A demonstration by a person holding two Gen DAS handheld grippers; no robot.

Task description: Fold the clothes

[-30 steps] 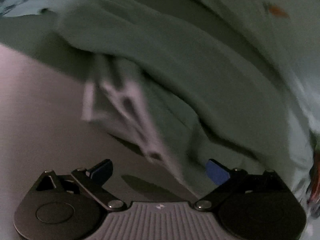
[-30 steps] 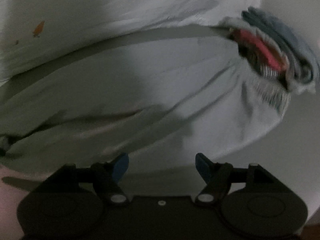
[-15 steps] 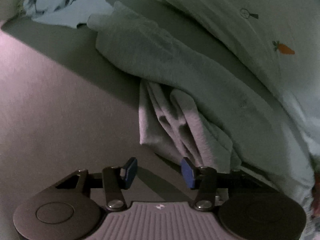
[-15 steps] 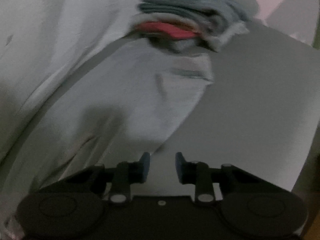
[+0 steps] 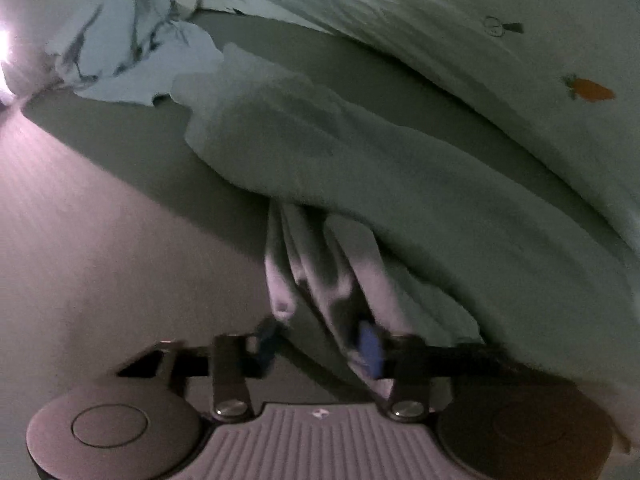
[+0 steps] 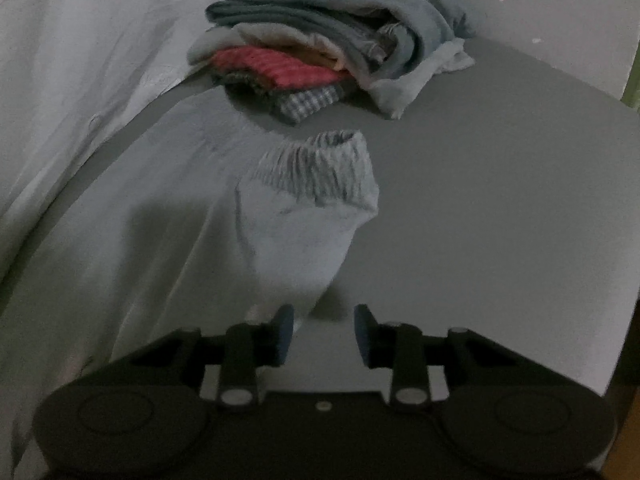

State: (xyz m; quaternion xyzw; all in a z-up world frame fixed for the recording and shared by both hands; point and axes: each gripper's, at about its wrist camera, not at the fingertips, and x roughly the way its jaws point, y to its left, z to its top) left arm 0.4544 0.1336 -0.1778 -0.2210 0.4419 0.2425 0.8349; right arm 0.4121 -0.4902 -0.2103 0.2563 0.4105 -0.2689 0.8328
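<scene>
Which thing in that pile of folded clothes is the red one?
Find the stack of folded clothes at the far end of the grey surface. The red ribbed garment lies in the middle, under the blue denim and above a checked cloth; nothing else is red.

Both wrist views sit low and close over the bed (image 5: 100,240). The left looks along the garment (image 5: 360,168); the right faces the pile (image 6: 320,48). They share the garment.
</scene>
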